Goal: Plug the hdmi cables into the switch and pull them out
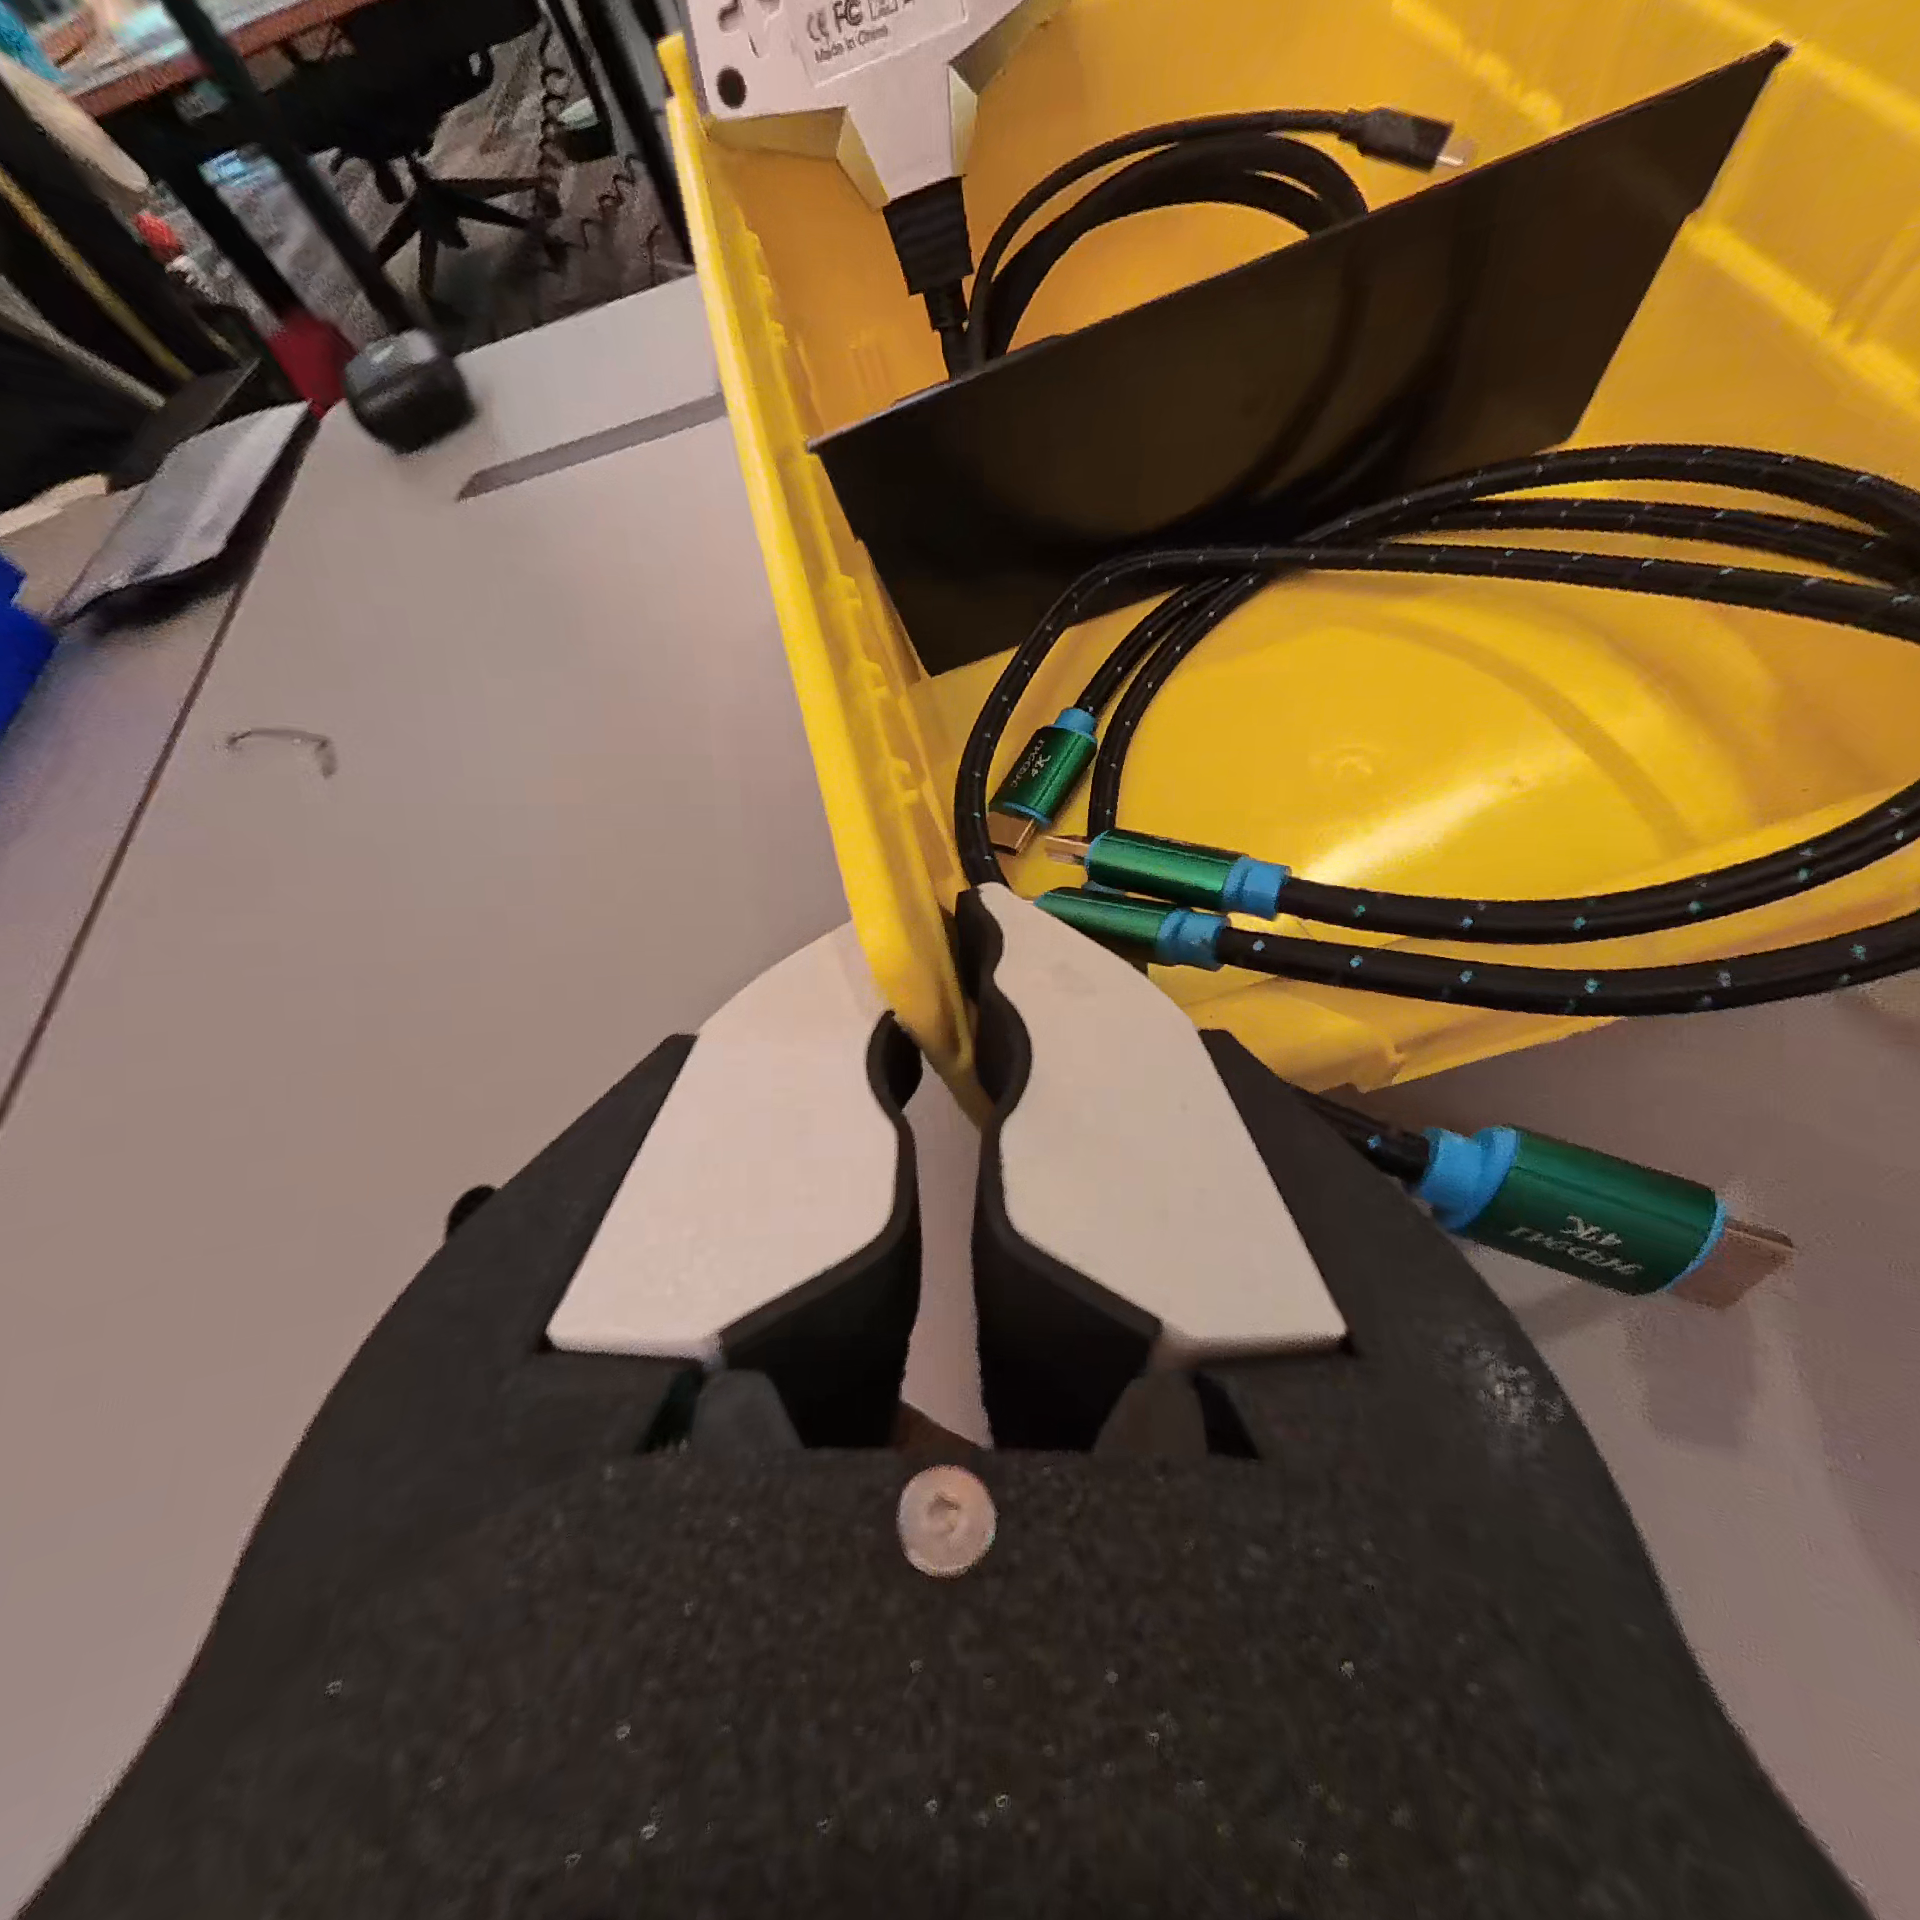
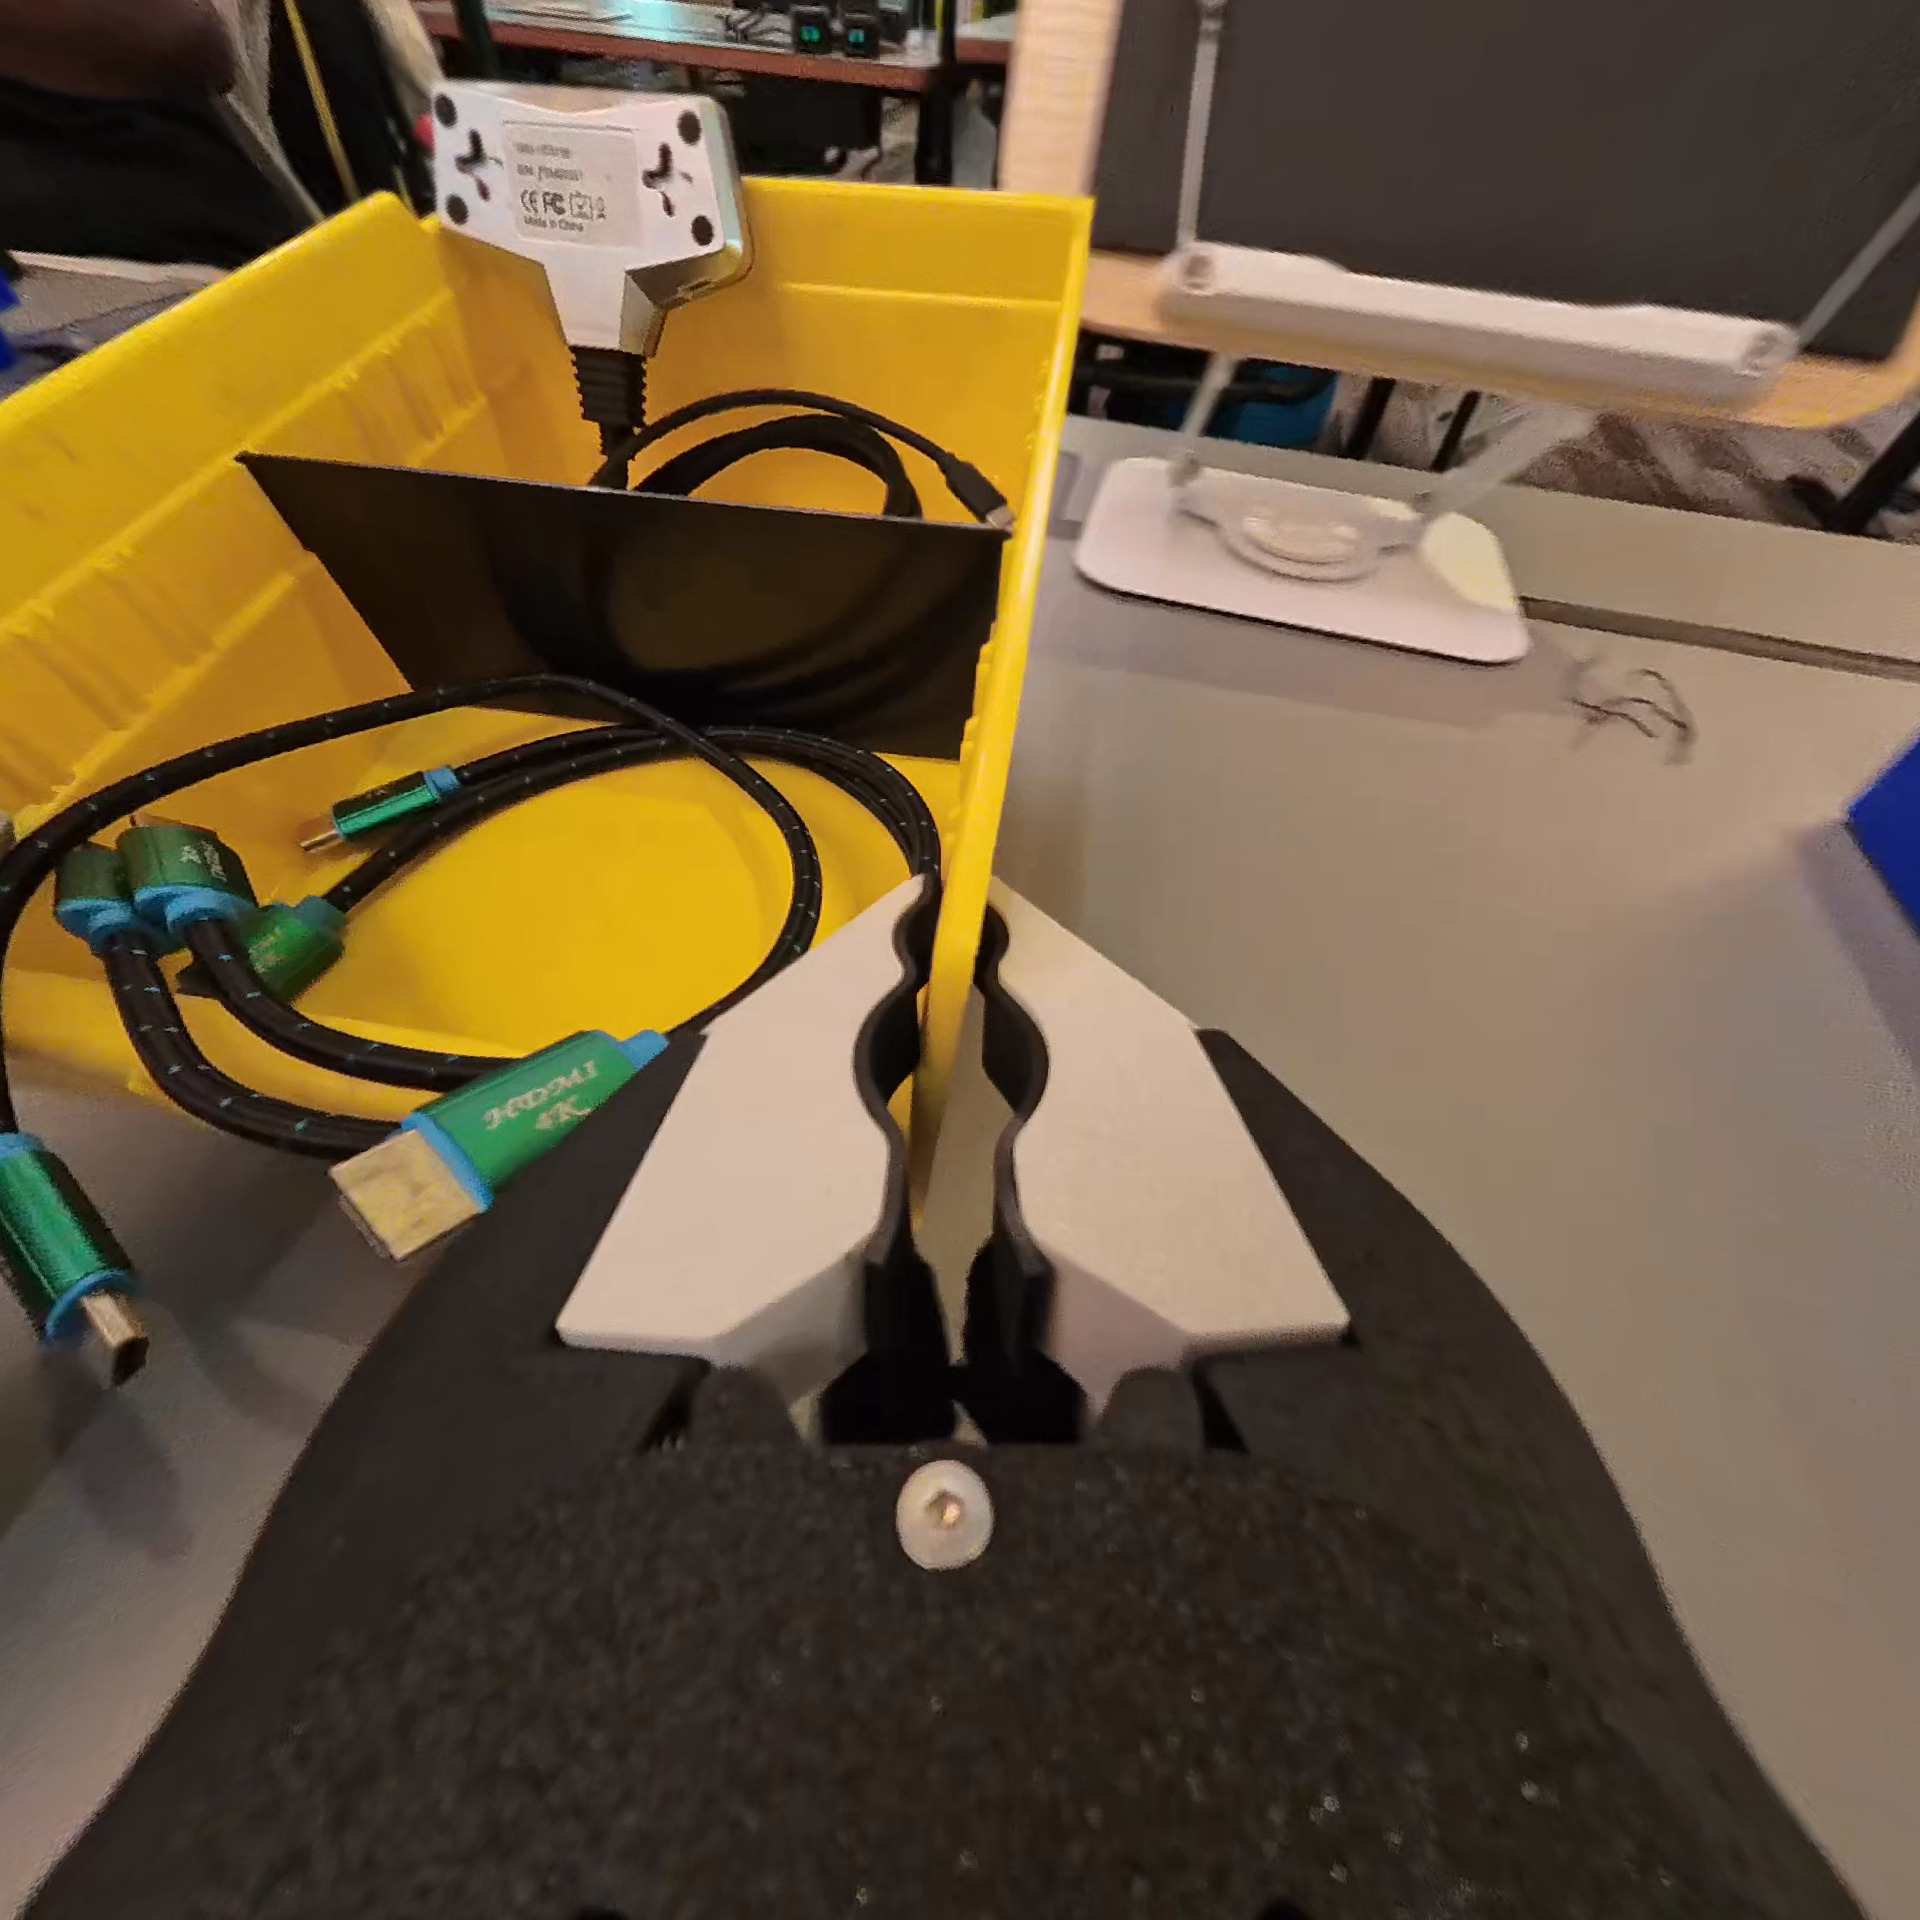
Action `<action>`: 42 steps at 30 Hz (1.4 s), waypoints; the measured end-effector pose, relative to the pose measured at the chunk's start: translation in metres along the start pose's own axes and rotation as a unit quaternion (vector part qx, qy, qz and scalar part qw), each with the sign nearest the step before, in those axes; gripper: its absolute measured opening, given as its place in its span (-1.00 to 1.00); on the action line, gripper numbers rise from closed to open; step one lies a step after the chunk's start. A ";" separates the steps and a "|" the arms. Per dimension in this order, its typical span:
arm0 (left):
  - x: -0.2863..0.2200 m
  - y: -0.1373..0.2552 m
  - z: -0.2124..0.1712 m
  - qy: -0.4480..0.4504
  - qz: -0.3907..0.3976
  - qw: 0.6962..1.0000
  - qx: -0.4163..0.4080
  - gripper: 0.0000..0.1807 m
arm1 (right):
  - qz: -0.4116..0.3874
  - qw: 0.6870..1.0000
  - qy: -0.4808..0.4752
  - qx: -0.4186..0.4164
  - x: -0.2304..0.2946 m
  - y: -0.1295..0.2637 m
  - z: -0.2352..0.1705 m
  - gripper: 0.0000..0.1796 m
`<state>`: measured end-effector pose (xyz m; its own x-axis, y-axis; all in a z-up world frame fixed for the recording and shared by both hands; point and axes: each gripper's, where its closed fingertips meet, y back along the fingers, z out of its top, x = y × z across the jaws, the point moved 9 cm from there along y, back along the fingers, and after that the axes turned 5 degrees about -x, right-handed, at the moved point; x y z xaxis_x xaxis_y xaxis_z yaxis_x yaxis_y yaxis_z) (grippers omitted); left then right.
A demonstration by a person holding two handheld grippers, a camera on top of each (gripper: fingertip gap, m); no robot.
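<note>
A yellow bin stands on the grey table. My left gripper is shut on the bin's left wall near its front corner. My right gripper is shut on the bin's right wall. A white HDMI switch leans in the back compartment behind a black divider, with a black cable coiled there. Braided black HDMI cables with green plugs lie in the front compartment. One green plug hangs out over the bin's low front onto the table; another lies at the left.
A white lamp base stands on the table right of the bin. A blue object is at the far right edge. A black object and a grey pouch lie left of the bin. My right fingertips sit around 20 cm from my left ones. Measured from the fingertips, the blue object is 40 cm or so from the right gripper and 55 cm from the left.
</note>
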<state>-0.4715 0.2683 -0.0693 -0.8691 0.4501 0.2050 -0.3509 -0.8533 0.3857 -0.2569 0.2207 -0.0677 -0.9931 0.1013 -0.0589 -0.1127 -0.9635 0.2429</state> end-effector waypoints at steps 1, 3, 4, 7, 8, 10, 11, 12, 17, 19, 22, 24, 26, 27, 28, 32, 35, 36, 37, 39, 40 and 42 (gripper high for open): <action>0.016 -0.001 -0.004 0.009 -0.003 1.000 -0.005 -0.96 | 0.003 1.000 0.008 0.004 0.016 -0.007 0.002 -0.96; 0.039 -0.007 -0.013 0.015 -0.010 1.000 -0.012 -0.96 | 0.002 1.000 0.017 0.006 0.039 -0.019 0.003 -0.96; 0.047 -0.010 -0.016 0.015 -0.010 1.000 -0.009 -0.95 | 0.004 1.000 0.019 0.005 0.047 -0.024 0.003 -0.96; 0.063 -0.020 -0.024 0.016 -0.010 1.000 0.022 -0.96 | 0.016 0.999 0.020 0.032 0.063 -0.038 -0.004 -0.95; 0.065 -0.023 -0.026 0.022 -0.011 0.999 0.026 -0.96 | 0.022 0.999 0.016 0.043 0.065 -0.042 -0.009 -0.94; 0.067 -0.026 -0.027 0.045 -0.012 0.999 0.019 -0.96 | 0.023 0.999 0.016 0.034 0.066 -0.043 -0.011 -0.94; 0.068 -0.027 -0.027 0.051 -0.012 0.998 0.018 -0.96 | 0.025 0.999 0.016 0.035 0.066 -0.043 -0.011 -0.94; 0.069 -0.027 -0.027 0.058 -0.011 0.998 0.018 -0.96 | 0.029 0.999 0.005 0.035 0.066 -0.043 -0.011 -0.93; 0.075 -0.028 -0.027 0.114 0.007 0.993 0.011 -0.90 | 0.098 0.995 0.000 0.021 0.056 -0.017 0.003 -0.82; 0.079 -0.026 -0.027 0.128 0.017 0.991 0.016 -0.73 | 0.184 0.983 -0.007 0.024 0.048 0.007 0.008 -0.78; 0.080 -0.015 -0.022 0.145 0.023 0.989 -0.008 -0.72 | 0.365 0.926 -0.022 0.100 0.021 0.046 -0.001 -0.65; 0.082 0.005 -0.010 0.163 0.059 0.984 -0.044 -0.70 | 0.423 0.895 -0.020 0.143 -0.016 0.066 -0.010 -0.60; 0.081 0.041 0.011 0.218 0.105 0.961 -0.134 -0.75 | 0.400 0.904 -0.034 0.146 -0.068 0.077 -0.018 -0.50; 0.075 0.061 0.022 0.244 0.089 0.948 -0.182 -0.78 | 0.362 0.922 -0.045 0.129 -0.100 0.080 -0.019 -0.50; 0.065 0.076 0.029 0.264 0.059 0.940 -0.209 -0.80 | 0.331 0.936 -0.060 0.104 -0.133 0.085 -0.020 -0.49; 0.002 0.091 0.015 0.257 -0.067 0.953 -0.144 -0.78 | 0.134 0.978 -0.160 -0.020 -0.271 0.123 -0.027 -0.43; -0.038 0.081 -0.022 0.232 -0.065 0.966 -0.090 -0.74 | -0.050 0.982 -0.163 -0.087 -0.360 0.158 -0.052 -0.44; -0.045 0.075 -0.030 0.219 -0.062 0.972 -0.062 -0.74 | -0.098 0.980 -0.151 -0.083 -0.381 0.165 -0.063 -0.44; -0.048 0.068 -0.030 0.206 -0.063 0.976 -0.033 -0.74 | -0.123 0.980 -0.140 -0.072 -0.396 0.168 -0.068 -0.40; -0.048 0.057 -0.024 0.176 -0.066 0.982 -0.033 -0.69 | -0.135 0.982 -0.119 -0.055 -0.409 0.167 -0.068 -0.39; -0.046 0.052 -0.024 0.158 -0.062 0.985 -0.036 -0.70 | -0.148 0.983 -0.098 -0.048 -0.411 0.165 -0.068 -0.39; -0.042 0.043 -0.028 0.137 -0.053 0.989 -0.017 -0.69 | -0.153 0.985 -0.076 -0.037 -0.406 0.158 -0.073 -0.40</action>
<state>-0.4596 0.2053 -0.0864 -0.8873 0.4526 -0.0886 -0.4521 -0.8156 0.3612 0.1311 0.0094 -0.0759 -0.9072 0.4197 0.0294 -0.4098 -0.8973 0.1642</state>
